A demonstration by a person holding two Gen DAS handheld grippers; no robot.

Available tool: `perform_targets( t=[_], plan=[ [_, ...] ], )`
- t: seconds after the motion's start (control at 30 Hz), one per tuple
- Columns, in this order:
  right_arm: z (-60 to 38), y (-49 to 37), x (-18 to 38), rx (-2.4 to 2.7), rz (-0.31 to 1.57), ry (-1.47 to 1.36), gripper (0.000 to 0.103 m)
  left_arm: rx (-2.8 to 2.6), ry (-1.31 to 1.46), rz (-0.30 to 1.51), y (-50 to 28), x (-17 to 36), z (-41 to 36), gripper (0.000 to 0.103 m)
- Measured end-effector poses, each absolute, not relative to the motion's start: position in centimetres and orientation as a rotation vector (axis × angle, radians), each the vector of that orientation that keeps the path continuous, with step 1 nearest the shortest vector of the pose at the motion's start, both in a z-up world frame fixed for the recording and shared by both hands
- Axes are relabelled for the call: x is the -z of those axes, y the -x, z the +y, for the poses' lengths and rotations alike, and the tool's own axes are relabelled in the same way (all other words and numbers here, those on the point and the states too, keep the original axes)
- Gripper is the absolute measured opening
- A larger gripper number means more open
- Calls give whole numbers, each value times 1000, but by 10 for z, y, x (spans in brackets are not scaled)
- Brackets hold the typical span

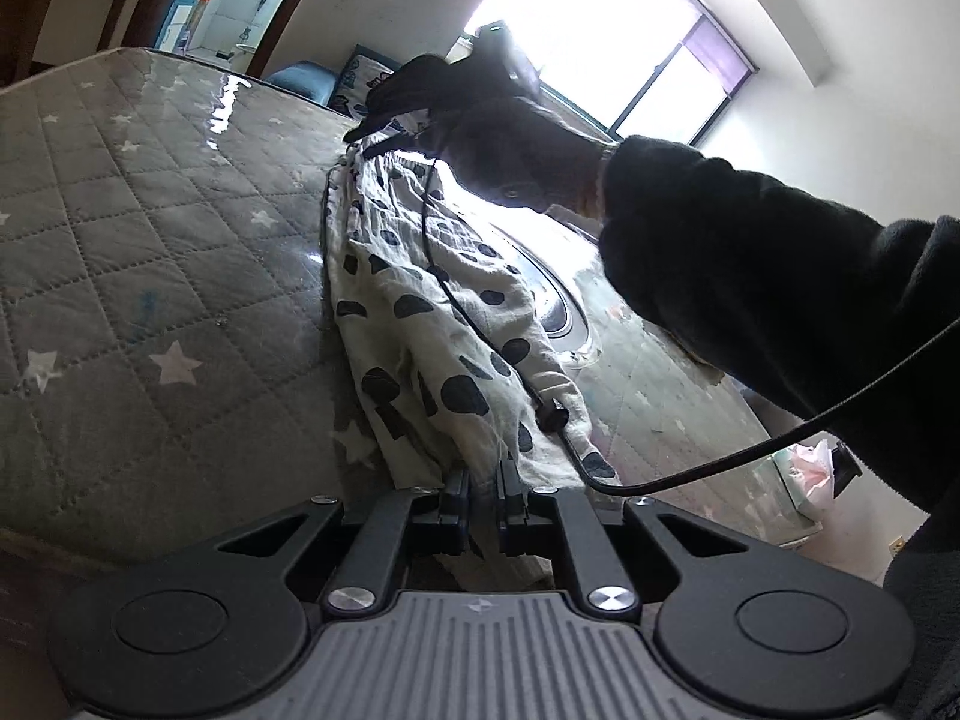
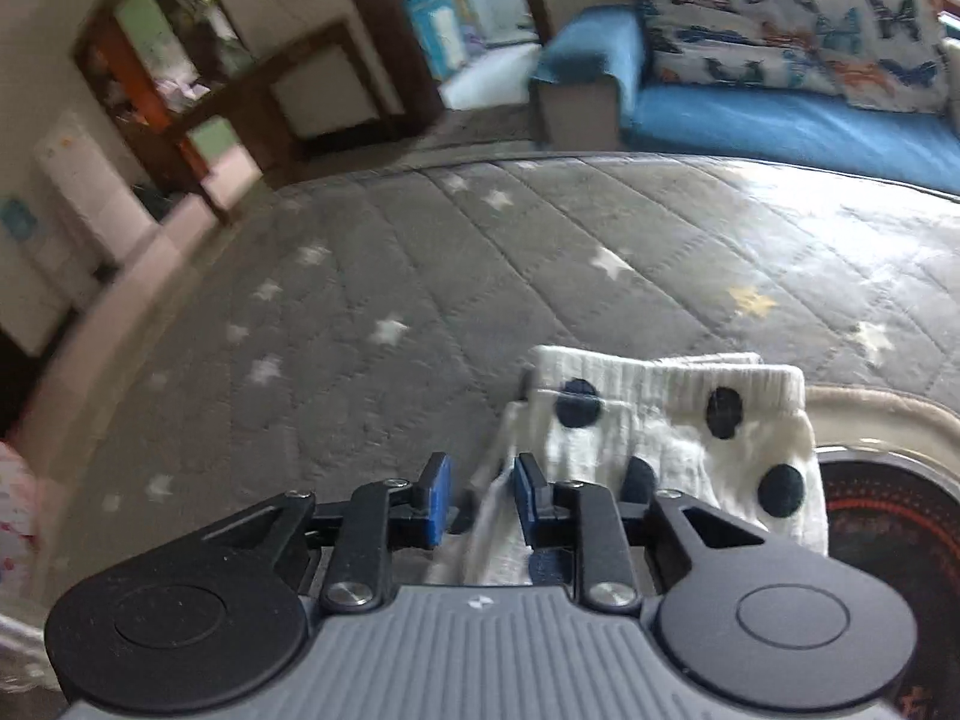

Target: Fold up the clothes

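Note:
A white garment with dark blue spots [image 1: 432, 312] lies stretched in a long bunched strip across the grey star-patterned mattress [image 1: 150, 228]. My left gripper [image 1: 483, 480] is shut on its near end. The right gripper [image 1: 384, 135] shows far off in the left wrist view, pinching the garment's far end. In the right wrist view my right gripper [image 2: 480, 489] has its blue pads [image 2: 528, 498] narrowly apart with white cloth between them; the garment's ribbed spotted edge [image 2: 672, 414] lies just ahead and to the right.
A black cable [image 1: 456, 300] trails over the garment. The person's dark-sleeved arm [image 1: 750, 264] reaches across on the right. A round dark object [image 2: 882, 528] lies beside the garment. A blue sofa [image 2: 750, 114] with a patterned cushion [image 2: 780, 42] stands beyond the mattress, wooden furniture [image 2: 198, 96] at left.

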State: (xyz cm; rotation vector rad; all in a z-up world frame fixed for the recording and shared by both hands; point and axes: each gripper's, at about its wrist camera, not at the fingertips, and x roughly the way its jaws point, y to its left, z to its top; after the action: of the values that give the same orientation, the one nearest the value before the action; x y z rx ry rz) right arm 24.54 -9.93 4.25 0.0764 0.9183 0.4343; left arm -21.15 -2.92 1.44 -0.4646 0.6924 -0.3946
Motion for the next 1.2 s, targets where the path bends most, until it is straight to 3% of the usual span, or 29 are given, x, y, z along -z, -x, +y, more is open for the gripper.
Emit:
perform_targets(
  t=[0.1,0.33,0.67,1.0,1.2],
  plan=[
    [-92,-237,-42,-409,889,-45,3,395,465,682,212,-16,-29,9],
    [-92,-222,-68,-437,796,-131,0,397,483,651,218,-25,-24,9],
    [-103,-230,-51,-498,884,-124,7,362,504,702,218,-17,-21,10],
    [-103,-190,-49,-533,983,-16,20,360,495,715,212,-19,-9,23],
    [-100,-168,-44,-543,1036,43,21,306,481,703,212,-30,3,26]
  ],
)
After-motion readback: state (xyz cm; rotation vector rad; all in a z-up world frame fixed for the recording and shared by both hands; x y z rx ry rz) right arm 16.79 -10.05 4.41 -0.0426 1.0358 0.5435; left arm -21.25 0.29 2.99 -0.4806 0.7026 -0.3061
